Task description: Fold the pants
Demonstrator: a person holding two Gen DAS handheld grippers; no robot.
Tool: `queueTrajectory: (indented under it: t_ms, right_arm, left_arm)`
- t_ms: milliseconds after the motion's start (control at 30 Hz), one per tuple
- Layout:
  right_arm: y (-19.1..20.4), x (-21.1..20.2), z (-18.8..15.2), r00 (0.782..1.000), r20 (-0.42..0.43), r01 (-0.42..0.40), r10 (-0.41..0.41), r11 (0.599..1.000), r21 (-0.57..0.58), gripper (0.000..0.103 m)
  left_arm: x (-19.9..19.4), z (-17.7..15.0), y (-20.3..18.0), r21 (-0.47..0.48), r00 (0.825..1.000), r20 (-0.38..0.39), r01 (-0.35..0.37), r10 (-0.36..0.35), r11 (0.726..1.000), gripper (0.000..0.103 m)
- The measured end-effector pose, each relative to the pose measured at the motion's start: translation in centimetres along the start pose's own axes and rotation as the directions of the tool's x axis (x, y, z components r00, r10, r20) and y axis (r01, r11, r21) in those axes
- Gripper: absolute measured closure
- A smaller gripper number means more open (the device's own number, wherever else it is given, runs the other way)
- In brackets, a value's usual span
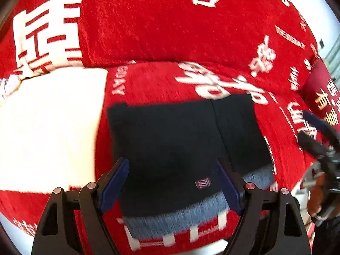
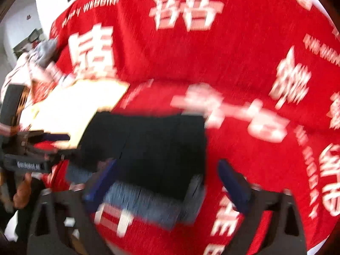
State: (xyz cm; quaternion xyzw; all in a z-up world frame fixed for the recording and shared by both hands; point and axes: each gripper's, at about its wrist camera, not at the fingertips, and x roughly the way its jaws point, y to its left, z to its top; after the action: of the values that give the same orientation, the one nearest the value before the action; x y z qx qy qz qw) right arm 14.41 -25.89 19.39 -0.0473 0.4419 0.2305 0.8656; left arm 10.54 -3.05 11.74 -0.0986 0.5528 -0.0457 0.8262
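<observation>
A red chenille-covered sofa seat (image 1: 161, 80) printed with white characters carries everything. A folded black fabric pair of pants (image 1: 182, 144) with a blue-grey band along its near edge lies flat on it; just left lies a white rectangular cushion (image 1: 48, 127).

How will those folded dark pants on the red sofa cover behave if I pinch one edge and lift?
The folded dark pants will probably droop and unfold: they are soft cloth in loose layers. They look light, so lifting should be easy. The fuzzy red sofa cover likely grips them, so pushing may bunch them rather than slide them.
</observation>
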Motion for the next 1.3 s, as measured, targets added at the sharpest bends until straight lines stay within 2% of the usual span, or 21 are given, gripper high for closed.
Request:
queueTrajectory:
  t_ms: [67,200,233,300,333,400,467,533,567,633,767,867,967,1067,1133,1200,1300]
  right_arm:
    - [0.4,1.1,1.8,0.999,-0.004,-0.053,0.053,0.999,-0.008,0.0]
    - [0.1,5.8,3.7,0.994,-0.099,-0.041,0.042,0.999,0.013,0.0]
    - [-0.2,6.9,3.9,0.99,-0.124,-0.067,0.07,0.997,0.027,0.0]
    - [-0.6,8.6,3.9,0.968,-0.166,-0.175,0.187,0.981,0.086,0.0]
    - [-0.6,9.3,4.0,0.963,-0.177,-0.19,0.204,0.977,0.094,0.0]
    - [-0.8,11.3,3.7,0.958,-0.223,-0.168,0.182,0.983,0.077,0.0]
    - [-1.5,13.5,3.2,0.937,-0.288,-0.171,0.198,0.979,0.115,0.0]
    - [-2.7,15.7,2.1,0.908,-0.347,-0.178,0.234,0.966,0.187,0.0]
    - [-3.1,16.3,1.7,0.903,-0.359,-0.173,0.237,0.964,0.2,0.0]
    - [-3.2,16.3,1.4,0.908,-0.351,-0.171,0.227,0.968,0.182,0.0]
    - [-2.8,15.3,1.6,0.915,-0.348,-0.161,0.205,0.975,0.151,0.0]
    - [-2.1,11.4,1.5,0.938,-0.276,-0.18,0.21,0.975,0.13,0.0]
    - [-0.4,7.7,0.2,0.947,-0.236,-0.207,0.219,0.976,0.072,0.0]
    - [1.4,5.9,-1.9,0.941,-0.243,-0.242,0.236,0.97,0.006,0.0]
    - [2.6,6.0,-3.8,0.927,-0.284,-0.267,0.246,0.963,-0.035,0.0]
    - [2.8,7.5,-5.8,0.911,-0.351,-0.245,0.217,0.969,-0.036,0.0]
    - [3.1,7.2,-6.3,0.921,-0.336,-0.227,0.196,0.972,-0.057,0.0]
  left_arm:
    - [1.1,1.2,0.4,-0.022,0.999,-0.02,-0.029,0.029,0.999,0.02]
    - [3.1,2.7,1.3,-0.059,0.996,-0.06,-0.074,0.07,0.996,0.02]
    - [3.3,2.9,1.5,-0.063,0.994,-0.066,-0.087,0.083,0.994,0.02]
    - [4.5,3.4,2.0,-0.079,0.993,-0.083,-0.092,0.086,0.993,0.02]
    - [5.2,3.4,2.1,-0.08,0.992,-0.093,-0.095,0.087,0.992,0.02]
    - [6.8,3.7,2.3,-0.076,0.986,-0.125,-0.122,0.111,0.99,0.02]
    - [8.3,3.8,2.7,-0.066,0.977,-0.147,-0.164,0.152,0.984,0.013]
    - [9.3,3.7,3.1,-0.089,0.977,-0.168,-0.15,0.133,0.985,0.009]
    - [9.6,3.6,3.4,-0.107,0.978,-0.174,-0.131,0.111,0.986,0.009]
    - [9.8,3.5,3.8,-0.129,0.98,-0.172,-0.118,0.095,0.985,0.005]
    - [9.1,3.4,3.9,-0.129,0.981,-0.169,-0.119,0.097,0.984,0.005]
    - [7.1,2.6,3.2,-0.079,0.977,-0.133,-0.177,0.165,0.981,0.005]
    - [5.1,1.3,3.0,-0.067,0.978,-0.108,-0.185,0.177,0.981,0.005]
    - [4.2,-0.5,2.7,-0.056,0.976,-0.103,-0.197,0.191,0.979,0.005]
    - [4.5,-1.7,2.3,-0.024,0.968,-0.114,-0.228,0.224,0.973,0.005]
    - [5.0,-2.4,2.3,-0.028,0.969,-0.119,-0.221,0.216,0.975,0.004]
    - [4.6,-2.6,2.7,-0.062,0.972,-0.125,-0.207,0.198,0.976,0.004]
